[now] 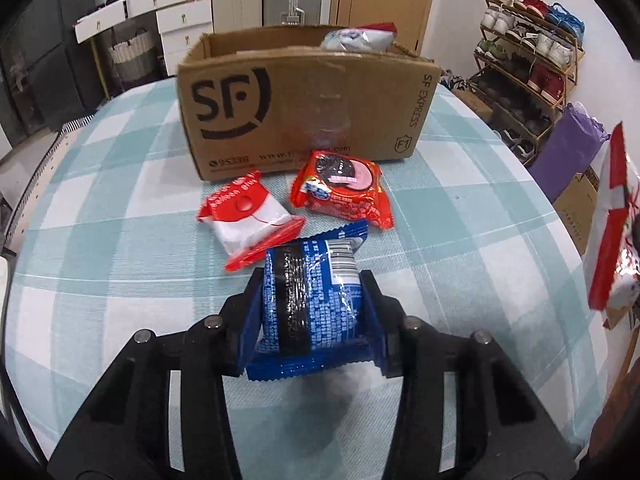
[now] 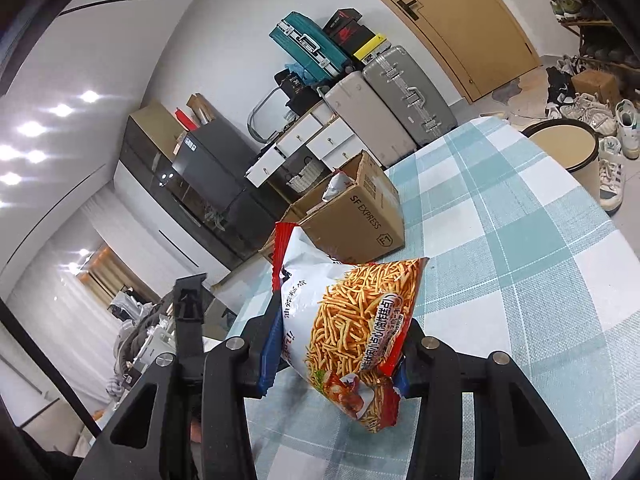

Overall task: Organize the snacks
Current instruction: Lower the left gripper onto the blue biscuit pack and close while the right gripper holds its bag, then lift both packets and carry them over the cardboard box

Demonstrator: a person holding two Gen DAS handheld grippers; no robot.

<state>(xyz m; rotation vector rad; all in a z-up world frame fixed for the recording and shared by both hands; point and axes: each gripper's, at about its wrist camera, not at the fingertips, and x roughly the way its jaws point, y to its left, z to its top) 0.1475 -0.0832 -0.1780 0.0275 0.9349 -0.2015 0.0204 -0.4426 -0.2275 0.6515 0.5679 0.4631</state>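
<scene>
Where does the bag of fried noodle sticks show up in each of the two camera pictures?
Left wrist view: the noodle stick bag hangs at the far right edge, partly cut off.
Right wrist view: it fills the lower middle, pinched by the right gripper.
Shared landmark: the cardboard box on the checked tablecloth.

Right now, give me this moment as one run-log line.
left gripper: shut on blue cookie pack | right gripper: shut on fried-noodle snack bag | cardboard box: open | two red packs on table
</scene>
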